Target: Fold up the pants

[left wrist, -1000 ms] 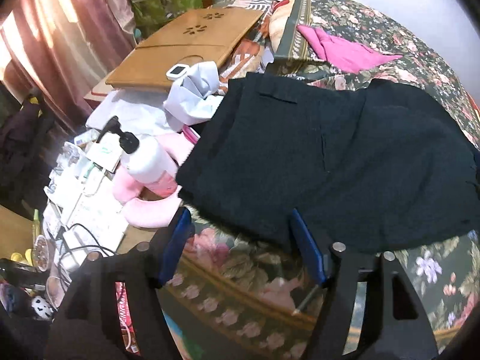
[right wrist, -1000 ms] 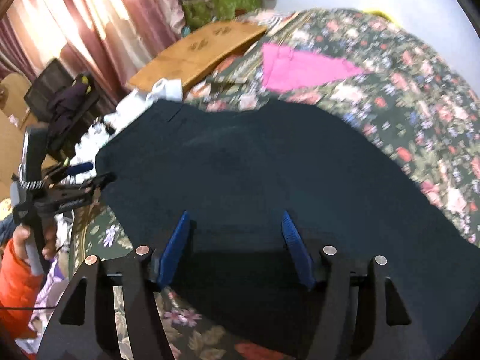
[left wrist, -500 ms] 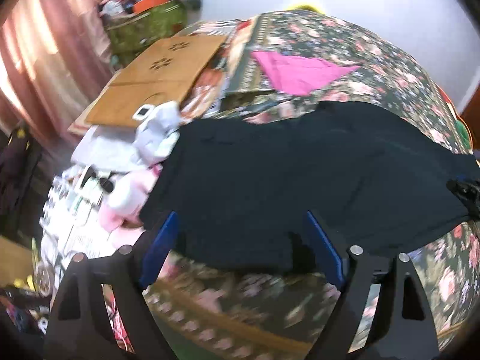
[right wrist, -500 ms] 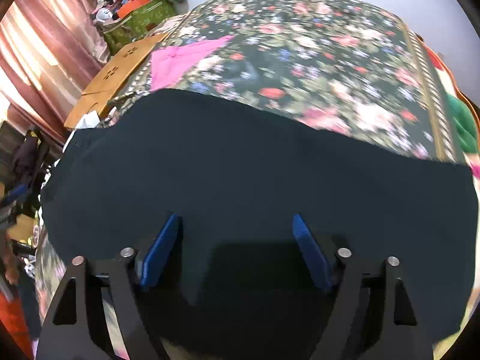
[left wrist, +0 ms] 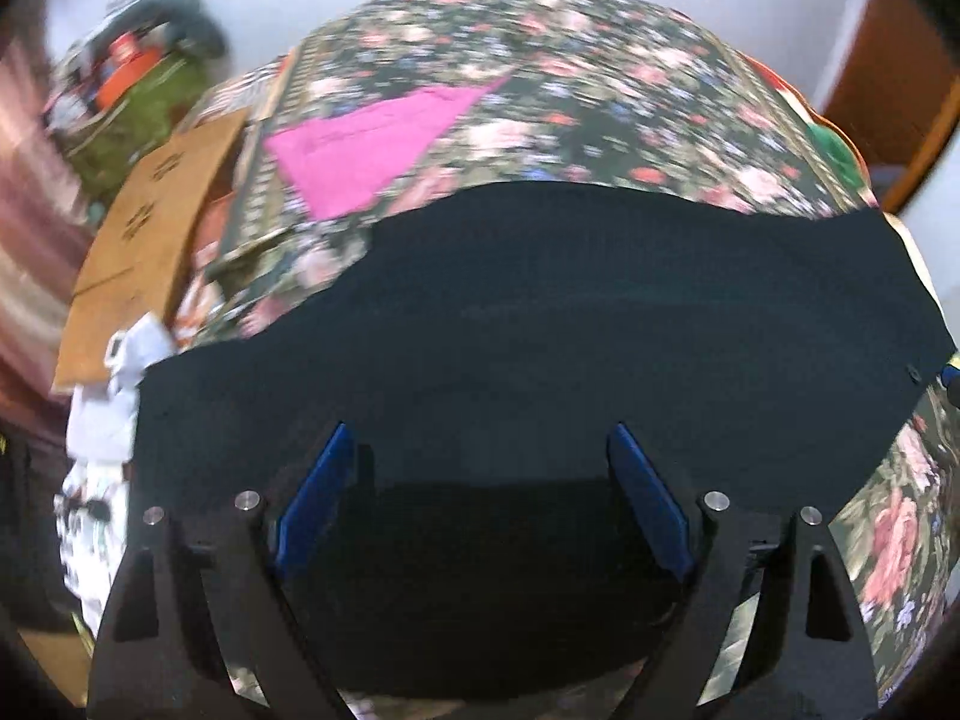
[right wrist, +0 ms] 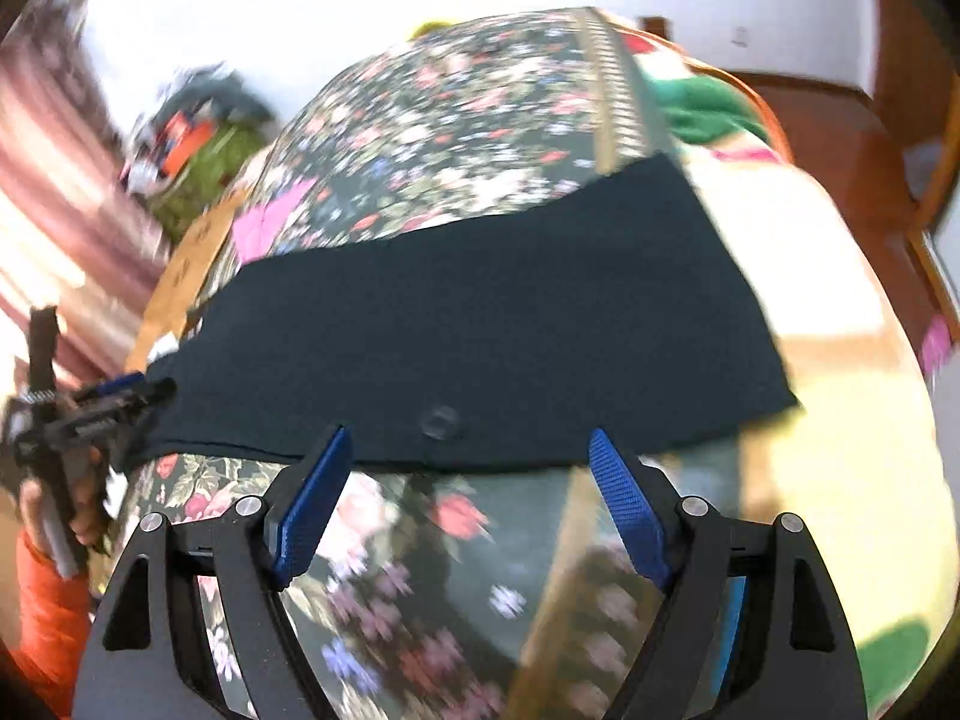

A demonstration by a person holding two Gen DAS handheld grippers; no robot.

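The dark pants (left wrist: 600,330) lie flat on the flowery bed (left wrist: 600,90). Both grippers, left (left wrist: 480,462) and right (right wrist: 465,462), have their jaws wide apart, holding nothing.

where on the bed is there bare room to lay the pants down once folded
Bare floral bedspread lies beyond the black pants, between the pink cloth and the green cloth at the far right edge. A narrower strip runs along the near edge by the right gripper. The left side is crowded: cardboard, white clutter.
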